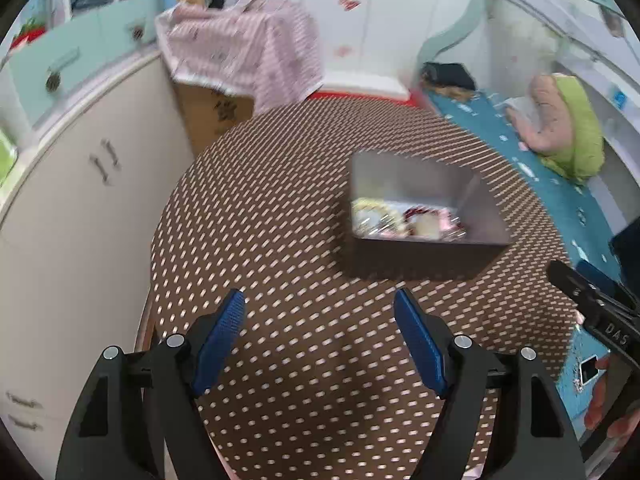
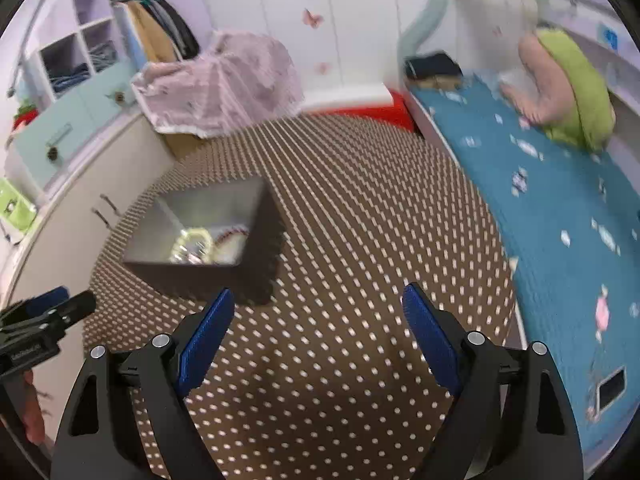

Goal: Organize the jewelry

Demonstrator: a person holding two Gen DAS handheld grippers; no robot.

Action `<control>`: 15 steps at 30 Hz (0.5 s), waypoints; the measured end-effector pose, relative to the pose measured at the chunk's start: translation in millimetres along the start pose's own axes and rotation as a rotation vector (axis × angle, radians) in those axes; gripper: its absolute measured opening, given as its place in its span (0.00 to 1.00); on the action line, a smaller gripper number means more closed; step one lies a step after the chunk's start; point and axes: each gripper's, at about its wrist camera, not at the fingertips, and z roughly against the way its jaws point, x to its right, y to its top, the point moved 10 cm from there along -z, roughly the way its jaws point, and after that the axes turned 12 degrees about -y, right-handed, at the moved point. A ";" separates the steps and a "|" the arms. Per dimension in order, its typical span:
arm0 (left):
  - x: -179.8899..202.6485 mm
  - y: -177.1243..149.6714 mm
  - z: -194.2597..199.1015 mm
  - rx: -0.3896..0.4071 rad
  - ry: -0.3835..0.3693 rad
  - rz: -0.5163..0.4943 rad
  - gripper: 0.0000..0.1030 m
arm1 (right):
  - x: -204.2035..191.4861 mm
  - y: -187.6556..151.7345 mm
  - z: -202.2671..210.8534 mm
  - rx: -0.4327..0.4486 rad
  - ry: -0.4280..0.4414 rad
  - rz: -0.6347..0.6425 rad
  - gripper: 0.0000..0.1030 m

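Left wrist view
Left gripper [image 1: 320,308]: jaws spread wide, nothing held between them, poised over the dotted table [image 1: 280,208].
Box [image 1: 424,256]: set on the table ahead and right, jewelry [image 1: 404,220] seen inside.

Right wrist view
Right gripper [image 2: 318,304]: jaws spread wide, nothing held.
Box [image 2: 224,276]: ahead and left, on the table; jewelry [image 2: 200,246] blurred inside.

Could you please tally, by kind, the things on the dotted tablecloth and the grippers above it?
Grey box, holding blurred jewelry that cannot be counted: 1
Grippers, the left gripper and the right gripper, both open and empty: 2
Dotted tablecloth: 1
Total: 4
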 end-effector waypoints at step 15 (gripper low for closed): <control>-39.7 -0.4 -15.7 -0.026 0.056 0.076 0.72 | 12.9 -5.7 -20.9 -0.034 -0.026 -0.040 0.81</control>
